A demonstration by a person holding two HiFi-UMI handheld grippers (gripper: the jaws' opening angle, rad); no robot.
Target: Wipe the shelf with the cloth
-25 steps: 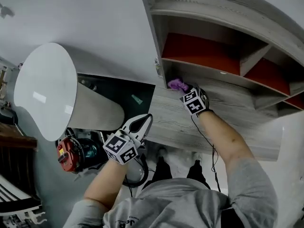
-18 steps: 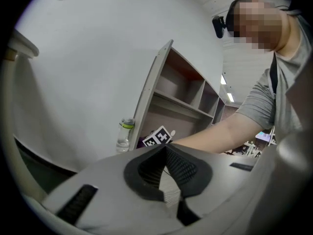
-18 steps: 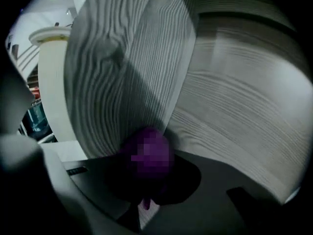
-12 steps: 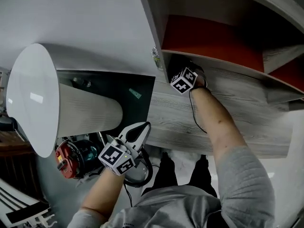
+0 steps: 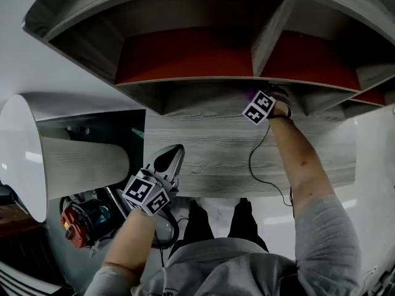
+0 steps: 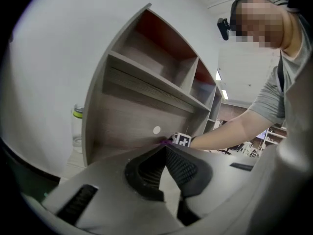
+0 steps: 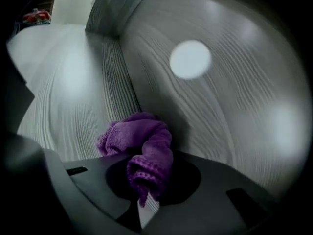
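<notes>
On shelf (image 5: pixel 210 147), R gripper (image 7: pixel 146 192) clamps purple cloth (image 7: pixel 142 143); L gripper (image 6: pixel 164 154) closed, empty.

**Right arm reaching far, left arm waiting near**

The person's right arm (image 5: pixel 296 165) is stretching far forward, its right gripper (image 7: pixel 146 182) pinching a purple cloth (image 7: pixel 142 148) between closed jaws. The left arm (image 5: pixel 126 245) is bending close to the body, keeping the left gripper (image 6: pixel 165 152) low on the left, jaws together and holding nothing, tips pointing away.
</notes>
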